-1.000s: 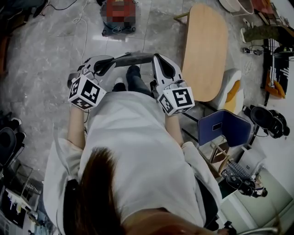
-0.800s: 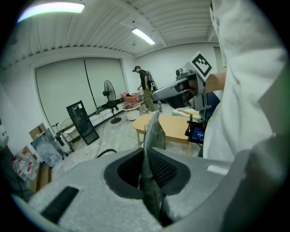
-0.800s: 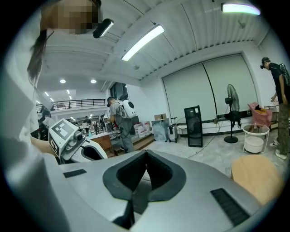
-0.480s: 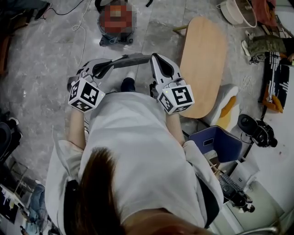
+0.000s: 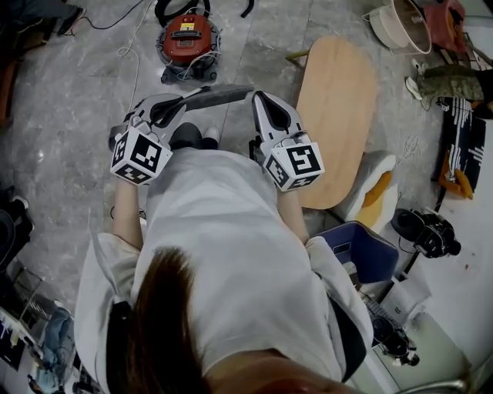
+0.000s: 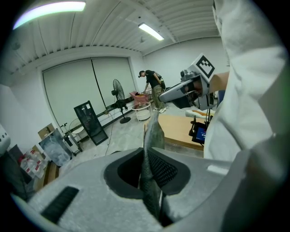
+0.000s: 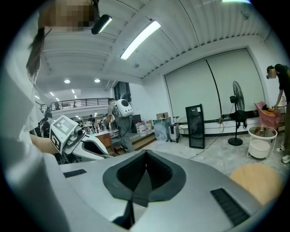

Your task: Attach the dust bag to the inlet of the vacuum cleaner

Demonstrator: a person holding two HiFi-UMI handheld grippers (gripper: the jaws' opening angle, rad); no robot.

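Dust bag [image 5: 222, 98] stretched btwn L gripper [image 5: 182, 106] & R gripper [image 5: 259, 98], both clamped on it.

Dust bag [image 5: 219, 98] ends are hidden inside left tongs [image 5: 183, 101] and right tongs [image 5: 258, 95]. Vacuum cleaner [image 5: 187, 42] inlet is too small to tell. Its hose [image 5: 166, 9] is cut by the top edge.

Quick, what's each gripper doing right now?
Left gripper: closed, holding one end of the dust bag.
Right gripper: closed on the bag's other end.
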